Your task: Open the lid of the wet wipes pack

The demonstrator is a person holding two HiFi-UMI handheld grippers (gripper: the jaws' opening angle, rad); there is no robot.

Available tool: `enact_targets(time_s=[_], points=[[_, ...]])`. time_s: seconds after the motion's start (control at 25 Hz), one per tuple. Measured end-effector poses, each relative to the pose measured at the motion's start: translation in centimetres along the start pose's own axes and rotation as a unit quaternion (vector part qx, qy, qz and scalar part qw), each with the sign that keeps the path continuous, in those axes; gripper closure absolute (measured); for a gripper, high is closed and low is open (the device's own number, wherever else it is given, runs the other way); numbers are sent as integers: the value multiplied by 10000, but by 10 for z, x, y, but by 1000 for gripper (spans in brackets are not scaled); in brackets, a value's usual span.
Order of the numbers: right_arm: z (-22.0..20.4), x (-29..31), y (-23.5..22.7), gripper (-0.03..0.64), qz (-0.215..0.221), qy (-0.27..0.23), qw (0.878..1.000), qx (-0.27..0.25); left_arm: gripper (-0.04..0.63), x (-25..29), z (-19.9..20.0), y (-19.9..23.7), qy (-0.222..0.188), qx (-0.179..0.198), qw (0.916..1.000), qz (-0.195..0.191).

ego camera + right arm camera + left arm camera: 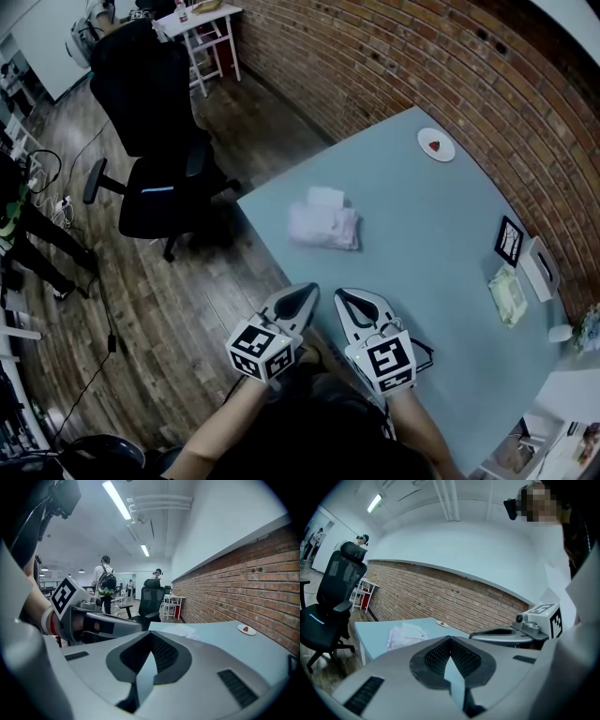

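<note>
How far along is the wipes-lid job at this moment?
Nothing looks done: the soft white pack lies mid-table, clear of both grippers. Nothing is in hand: the left gripper and right gripper hover shut and empty near the table edge. Remaining: reach the pack, steady it, lift its lid.

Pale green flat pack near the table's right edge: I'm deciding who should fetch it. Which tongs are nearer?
Right. In the head view the right tongs lie to the left of the pale green flat pack; the left tongs lie farther left, beyond them.
</note>
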State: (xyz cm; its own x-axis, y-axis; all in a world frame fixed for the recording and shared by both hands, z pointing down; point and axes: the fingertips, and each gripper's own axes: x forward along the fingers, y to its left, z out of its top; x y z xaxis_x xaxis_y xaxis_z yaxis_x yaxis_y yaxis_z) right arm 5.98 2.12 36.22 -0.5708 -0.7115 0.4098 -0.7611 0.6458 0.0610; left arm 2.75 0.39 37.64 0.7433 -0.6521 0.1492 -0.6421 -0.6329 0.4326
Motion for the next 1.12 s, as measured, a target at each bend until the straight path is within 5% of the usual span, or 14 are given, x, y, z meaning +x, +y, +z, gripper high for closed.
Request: enact_targets(time_s=[1.12], points=[[-1,-26,37,598,-310,-184,9967,731,584,-43,0,-13,81,27,9998,-179]])
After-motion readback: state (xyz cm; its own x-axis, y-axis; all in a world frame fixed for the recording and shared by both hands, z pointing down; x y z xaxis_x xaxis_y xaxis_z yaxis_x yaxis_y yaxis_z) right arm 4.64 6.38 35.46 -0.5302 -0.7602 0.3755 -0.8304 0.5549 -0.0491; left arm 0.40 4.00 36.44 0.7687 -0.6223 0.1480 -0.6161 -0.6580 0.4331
